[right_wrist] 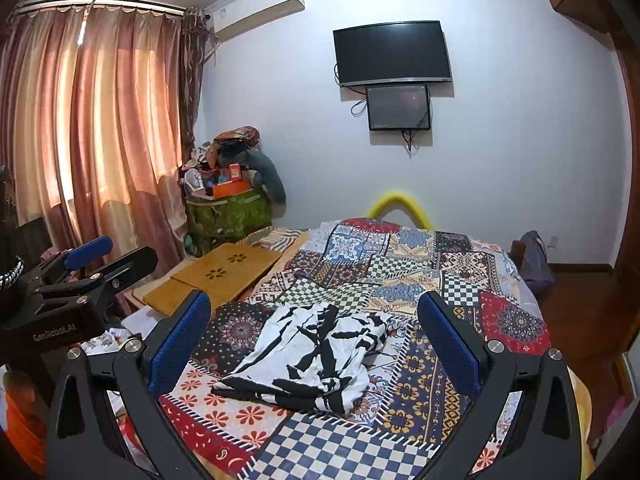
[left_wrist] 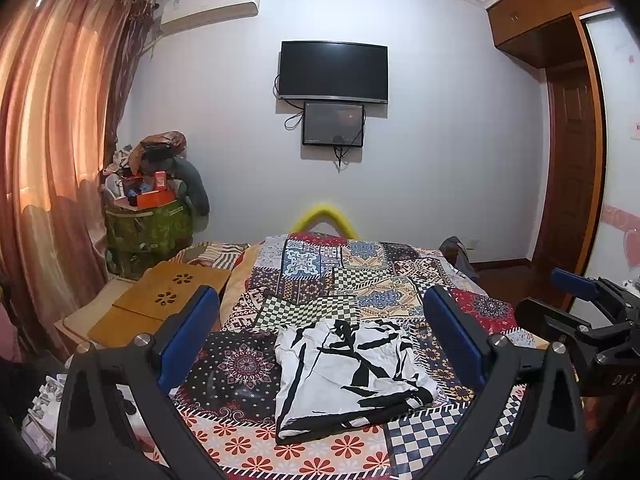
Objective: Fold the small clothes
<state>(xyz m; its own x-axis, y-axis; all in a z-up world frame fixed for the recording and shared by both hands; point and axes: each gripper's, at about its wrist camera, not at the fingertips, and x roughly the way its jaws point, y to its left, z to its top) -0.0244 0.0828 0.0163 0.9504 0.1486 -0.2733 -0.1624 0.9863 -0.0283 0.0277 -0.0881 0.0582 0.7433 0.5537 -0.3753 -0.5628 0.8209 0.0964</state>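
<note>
A small white garment with black brush-stroke print point(left_wrist: 344, 376) lies folded into a rough rectangle on the patchwork quilt point(left_wrist: 320, 280). It also shows in the right wrist view point(right_wrist: 312, 360), slightly rumpled. My left gripper point(left_wrist: 320, 328) is open and empty, held above the near edge of the garment. My right gripper point(right_wrist: 314, 336) is open and empty, also hovering over it. The right gripper shows at the right edge of the left wrist view point(left_wrist: 592, 320), and the left gripper at the left edge of the right wrist view point(right_wrist: 80, 280).
A wooden lap desk point(left_wrist: 160, 304) lies on the bed's left side. A green bag piled with clutter point(left_wrist: 152, 216) stands by the curtains point(left_wrist: 52, 160). A TV point(left_wrist: 334, 72) hangs on the far wall. A wardrobe point(left_wrist: 568, 160) stands at right.
</note>
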